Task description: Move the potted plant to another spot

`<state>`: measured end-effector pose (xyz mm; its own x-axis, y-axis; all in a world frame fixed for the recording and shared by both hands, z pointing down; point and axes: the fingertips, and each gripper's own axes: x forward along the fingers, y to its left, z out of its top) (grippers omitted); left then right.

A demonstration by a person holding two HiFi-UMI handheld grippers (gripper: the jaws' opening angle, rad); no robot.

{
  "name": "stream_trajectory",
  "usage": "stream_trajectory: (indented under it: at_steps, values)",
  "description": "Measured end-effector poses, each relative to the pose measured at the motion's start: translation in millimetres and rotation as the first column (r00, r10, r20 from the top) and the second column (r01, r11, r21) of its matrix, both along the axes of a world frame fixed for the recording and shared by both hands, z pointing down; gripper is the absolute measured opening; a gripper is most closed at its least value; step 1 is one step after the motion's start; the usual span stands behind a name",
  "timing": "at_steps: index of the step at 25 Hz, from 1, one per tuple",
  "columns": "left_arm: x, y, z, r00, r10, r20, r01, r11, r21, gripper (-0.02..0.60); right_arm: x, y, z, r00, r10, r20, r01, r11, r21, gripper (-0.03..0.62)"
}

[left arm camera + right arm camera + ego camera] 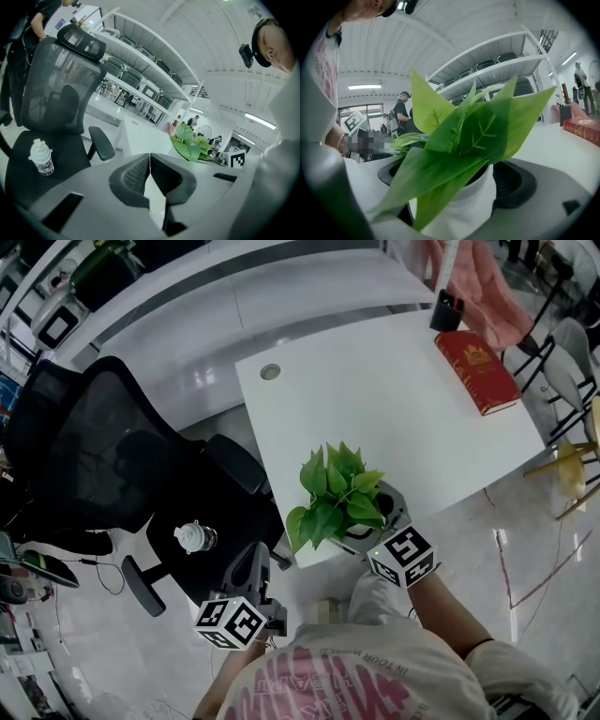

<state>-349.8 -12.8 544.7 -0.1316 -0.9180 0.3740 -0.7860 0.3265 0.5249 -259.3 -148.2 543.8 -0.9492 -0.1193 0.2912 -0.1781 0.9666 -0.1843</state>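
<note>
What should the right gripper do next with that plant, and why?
Probably close on the white pot: the jaws of the right gripper stand wide on either side of it, not visibly squeezing, and the potted plant stands on the table, at its near edge.

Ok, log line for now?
right hand-held gripper: open, astride potted plant | left hand-held gripper: shut, empty | potted plant: upright at table edge

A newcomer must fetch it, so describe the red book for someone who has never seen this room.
Find the white rectangular table. At its far right corner, beyond the leafy green potted plant, lies a red hardcover book. It is the only red, flat thing there; the small black object beside it stands upright.
</note>
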Motion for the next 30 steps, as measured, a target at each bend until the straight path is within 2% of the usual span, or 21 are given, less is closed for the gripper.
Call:
stream_trajectory:
  at_steps: [10,16,30]
  values:
    - [-5.3,-1.7,-2.7,1.0,0.003,0.0,-0.003,1.0,0.014,0.025,0.3,1.3,0.4,1.0,0.001,-0.014,-0.001,1.0,-0.002,0.509]
    - [-10.1,-5.5,-7.2,1.0,0.004,0.0,-0.004,1.0,0.03,0.025,-1.9,-1.5,-0.6,1.0,0.003,-0.028,-0.004,0.999,-0.032,0.505]
    - [-10.0,-17.7,-21.5,1.0,0.011,-0.003,-0.011,0.997,0.08,0.025,-4.4,-2.1,-0.1,0.997,0.029,-0.065,-0.031,0.999,-0.034,0.497]
